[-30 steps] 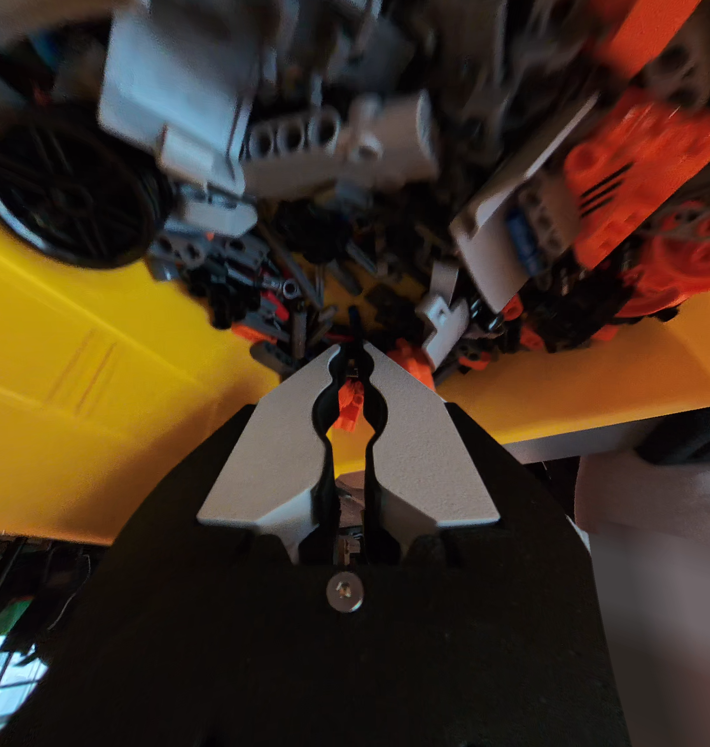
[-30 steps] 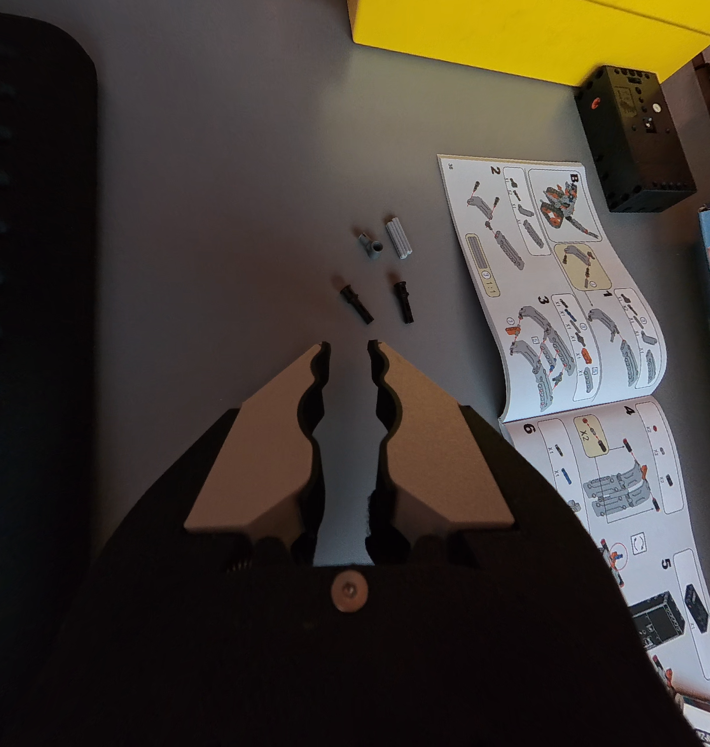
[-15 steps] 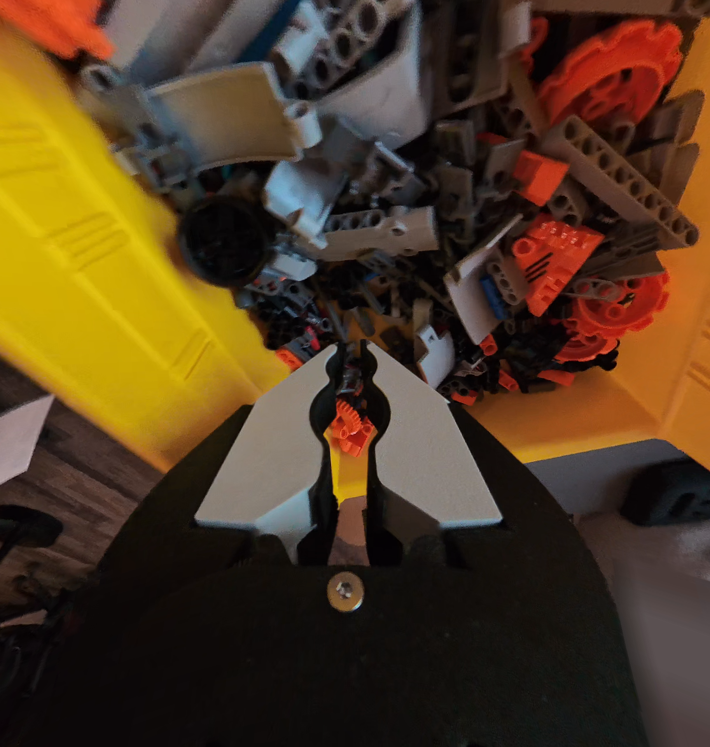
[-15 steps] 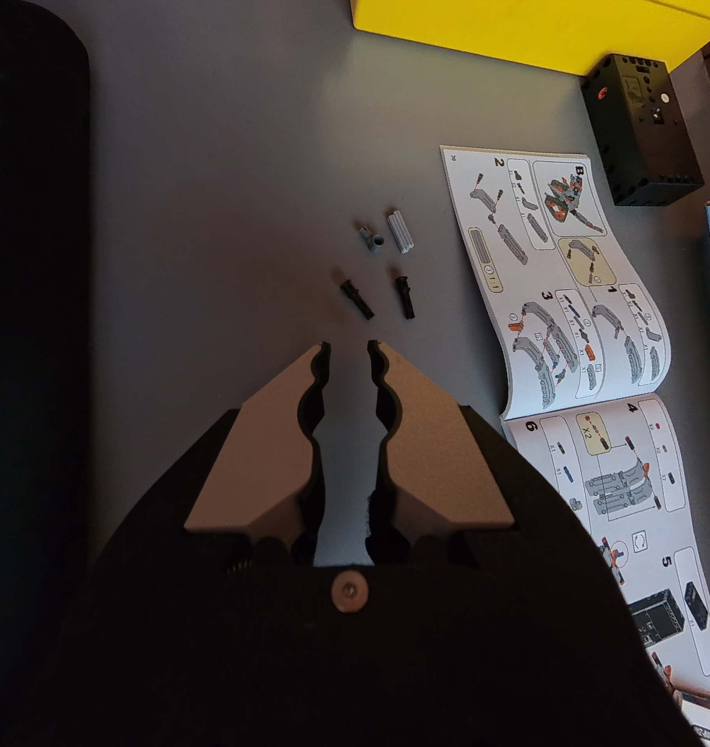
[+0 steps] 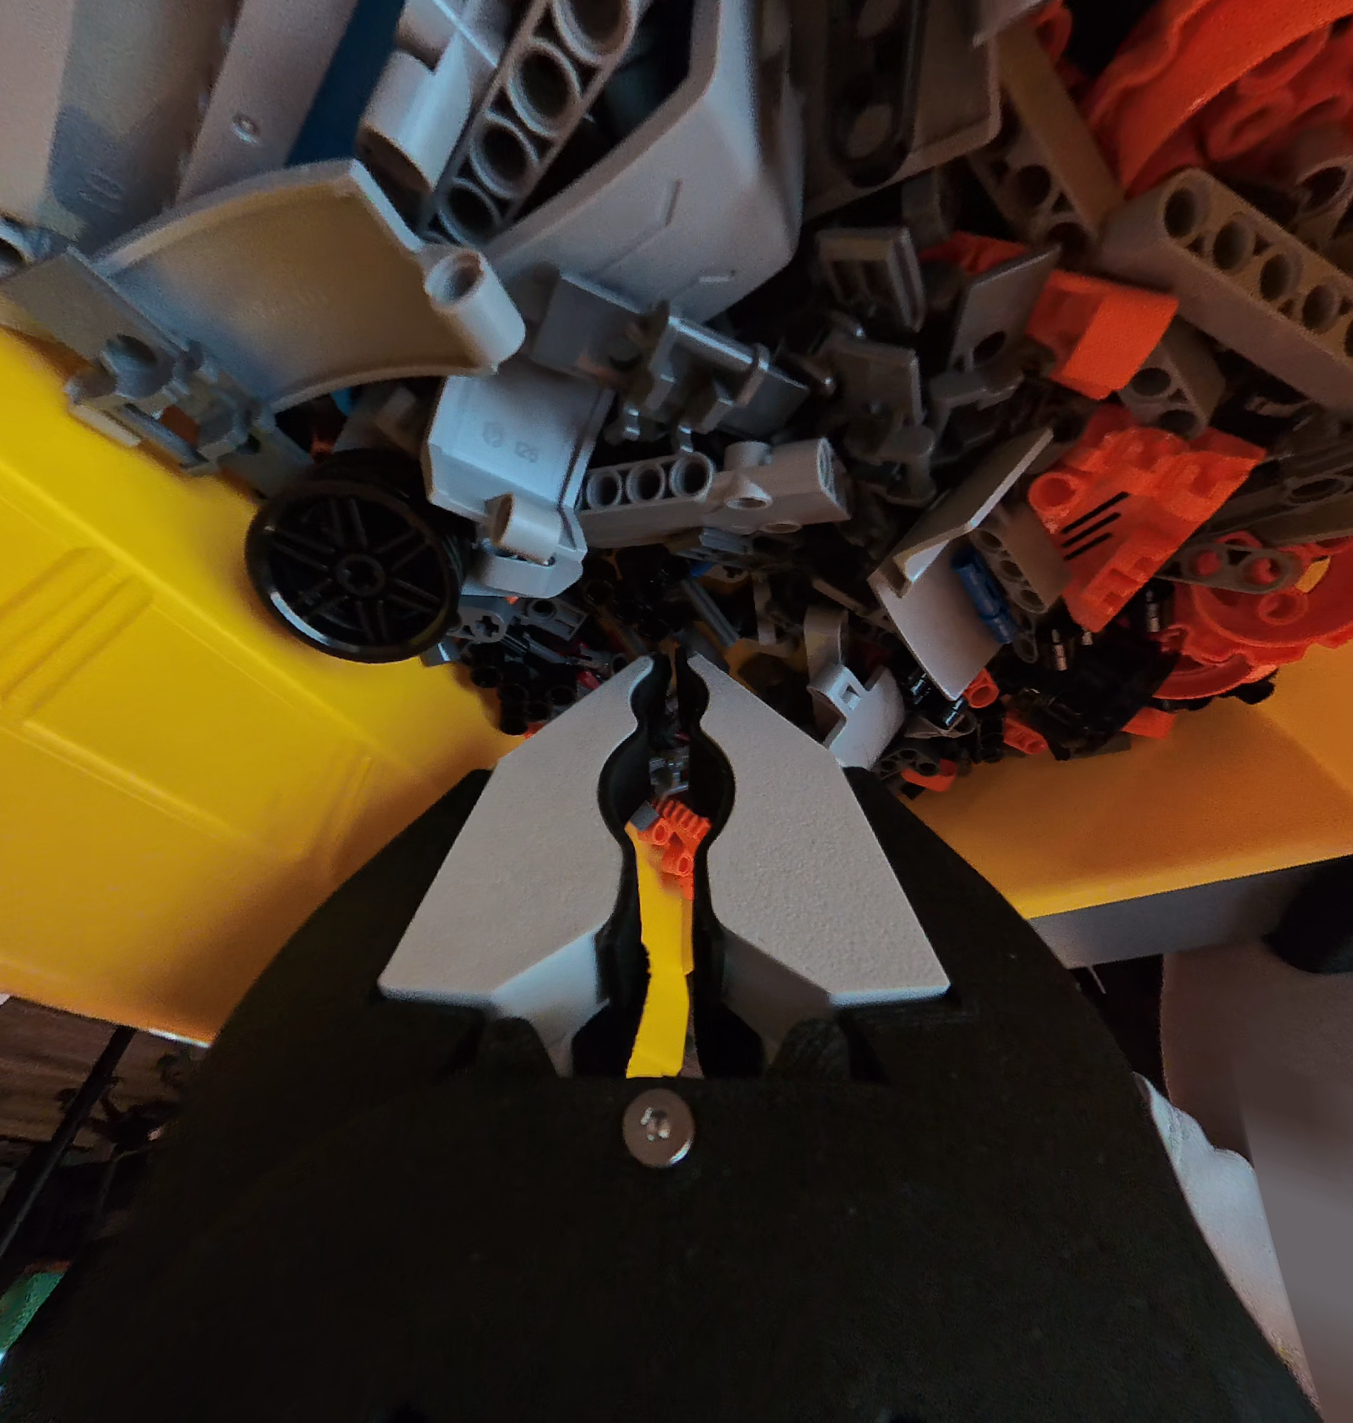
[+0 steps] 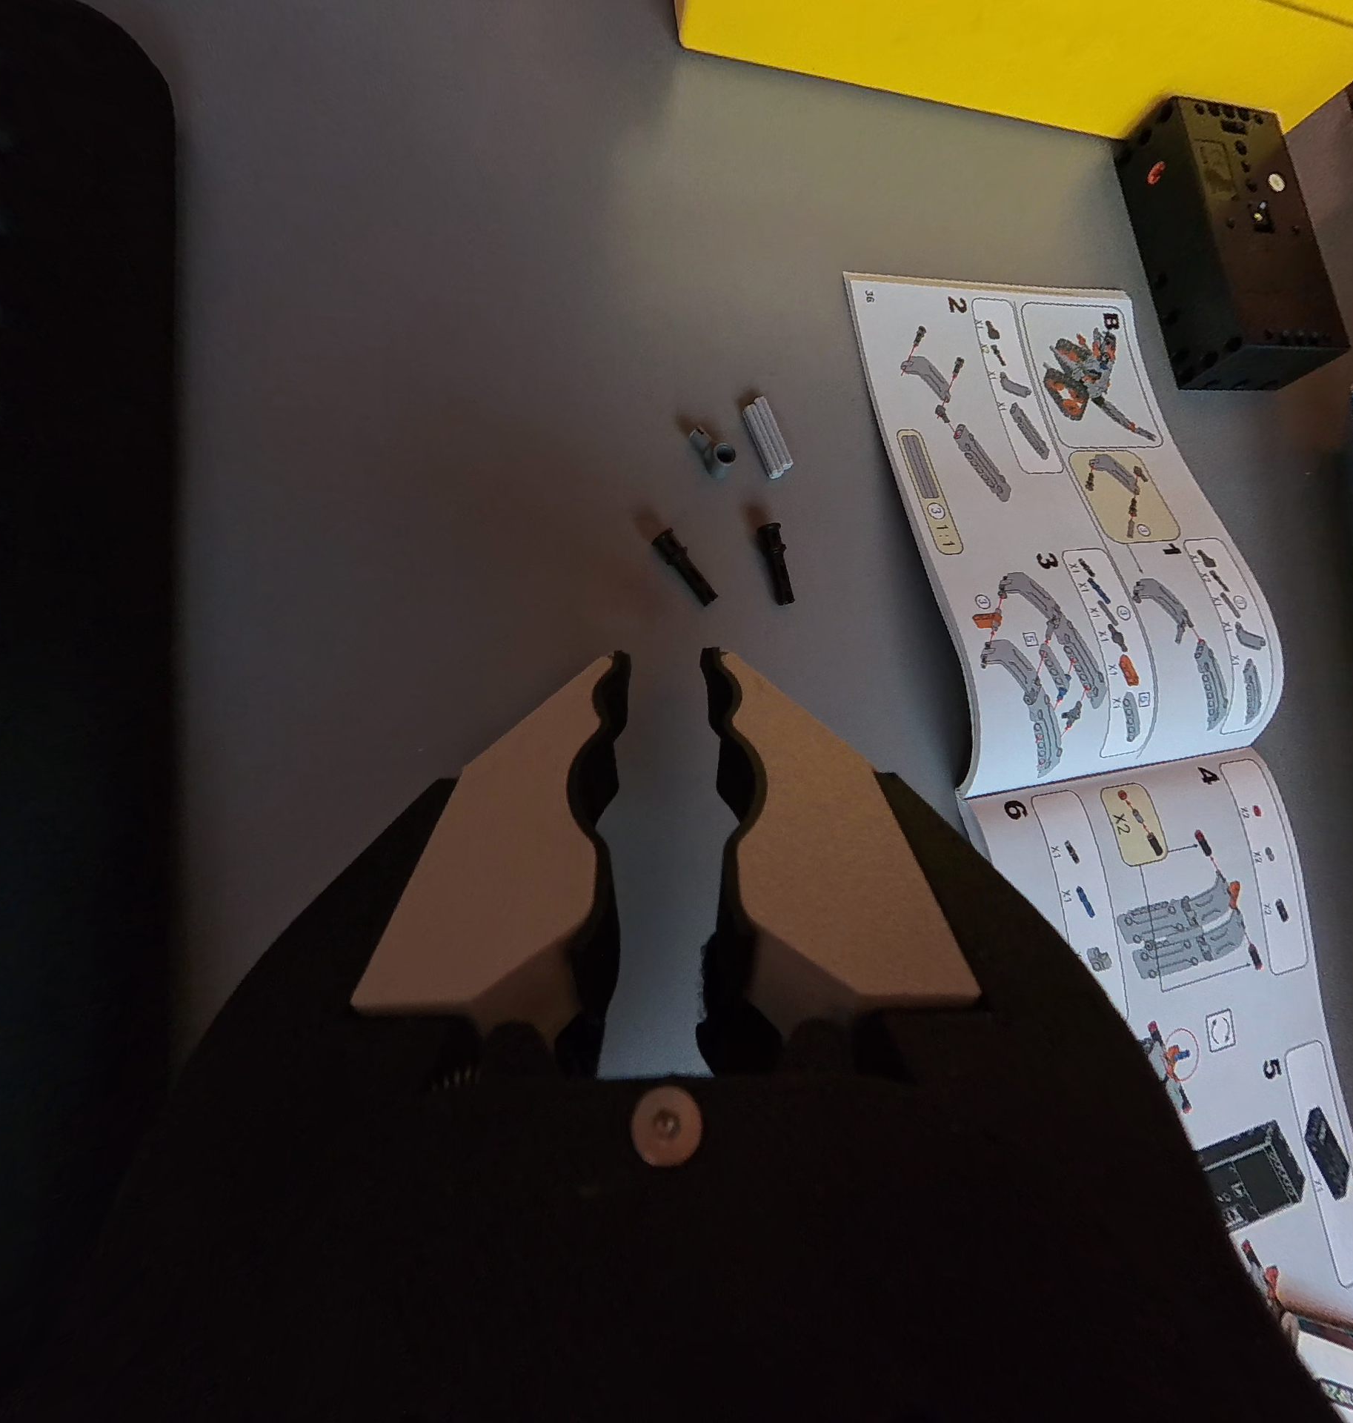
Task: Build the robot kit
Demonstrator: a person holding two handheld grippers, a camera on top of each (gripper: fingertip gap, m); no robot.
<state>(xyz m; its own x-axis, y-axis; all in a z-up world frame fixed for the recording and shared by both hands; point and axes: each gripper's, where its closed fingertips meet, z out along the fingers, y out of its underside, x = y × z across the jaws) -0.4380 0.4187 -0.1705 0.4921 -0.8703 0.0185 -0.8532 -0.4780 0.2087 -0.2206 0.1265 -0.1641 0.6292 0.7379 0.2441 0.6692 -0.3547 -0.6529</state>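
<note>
Nearer the yellow bin now, left gripper clamping orange piece, right gripper parted, two black pins, two grey parts.

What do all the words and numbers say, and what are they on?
I won't read writing out; here is where it sits.
Instruction booklet: printed numbers and counts.
Grey panel in the yellow bin: tiny raised marks.
Black box: marks too small to read.
Orange toothed piece in left tool: none.
</note>
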